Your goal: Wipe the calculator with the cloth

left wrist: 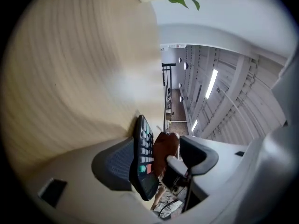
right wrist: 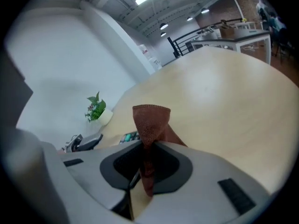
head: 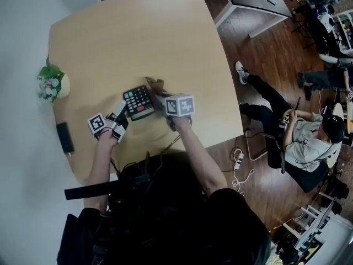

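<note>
A pot plant [head: 51, 83] is seen well left of the calculator [head: 138, 102], at the edge of the table [head: 138, 32], and a flat black device [head: 64, 137] is laid left of it too, nearer the person. The left gripper [head: 121, 116] is set at the calculator's near left corner. Its jaws are parted round the calculator's edge, one pad against the back and the other kept clear of the keys, so nothing is clamped. The calculator itself is found on the table. Just right of it the brown cloth [head: 155, 85] is pinched tight in the right gripper [right wrist: 148, 153], with a fold standing past the tips. Wiping is judged to be about to start, as cloth contact with the keys cannot be confirmed. Next the calculator should be steadied by the left jaws and the cloth drawn across its face. Nothing is found in the way; a seated person [head: 309, 134] is placed well right of the calculator, off the table
</note>
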The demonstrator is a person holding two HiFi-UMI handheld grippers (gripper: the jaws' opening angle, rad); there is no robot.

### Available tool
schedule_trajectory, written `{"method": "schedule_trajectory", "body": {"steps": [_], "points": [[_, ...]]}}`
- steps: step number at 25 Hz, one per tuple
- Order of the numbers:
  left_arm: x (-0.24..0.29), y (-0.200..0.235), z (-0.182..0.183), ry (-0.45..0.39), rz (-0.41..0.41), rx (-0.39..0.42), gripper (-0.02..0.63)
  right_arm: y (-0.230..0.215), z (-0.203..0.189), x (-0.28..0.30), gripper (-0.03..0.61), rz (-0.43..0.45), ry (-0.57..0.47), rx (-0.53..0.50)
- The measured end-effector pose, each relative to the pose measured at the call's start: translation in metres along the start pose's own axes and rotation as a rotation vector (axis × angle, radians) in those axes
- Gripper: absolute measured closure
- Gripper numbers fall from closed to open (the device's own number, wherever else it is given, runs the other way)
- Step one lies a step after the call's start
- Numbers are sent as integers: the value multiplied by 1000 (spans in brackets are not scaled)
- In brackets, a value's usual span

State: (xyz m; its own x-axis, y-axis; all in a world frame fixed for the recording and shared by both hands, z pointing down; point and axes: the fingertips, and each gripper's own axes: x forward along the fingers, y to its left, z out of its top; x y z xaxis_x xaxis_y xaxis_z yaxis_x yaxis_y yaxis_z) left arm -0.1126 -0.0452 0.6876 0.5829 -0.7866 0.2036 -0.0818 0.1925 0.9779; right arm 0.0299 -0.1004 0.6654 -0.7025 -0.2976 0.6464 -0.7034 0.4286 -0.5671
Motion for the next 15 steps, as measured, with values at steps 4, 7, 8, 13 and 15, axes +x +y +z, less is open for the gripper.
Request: {"method": "schedule_trajectory", "body": {"steps": [4,7,8,13,15], "points": [[-1,4,2,-6,8,8,321,5,66,41,522,15,1,-145],[-1,5,-4,-13,18,1,344,4,55,74,522,40,141,-214],[-1,5,-5,-18,25,0,350,4,46,78,521,50,172,-210],[-2,3,-5,-28,31,5,365,10,6,41,520,76,153,-95],[-4,2,-3,-33,27,-2,367,13,-21,19,520,107,156,-34]]}}
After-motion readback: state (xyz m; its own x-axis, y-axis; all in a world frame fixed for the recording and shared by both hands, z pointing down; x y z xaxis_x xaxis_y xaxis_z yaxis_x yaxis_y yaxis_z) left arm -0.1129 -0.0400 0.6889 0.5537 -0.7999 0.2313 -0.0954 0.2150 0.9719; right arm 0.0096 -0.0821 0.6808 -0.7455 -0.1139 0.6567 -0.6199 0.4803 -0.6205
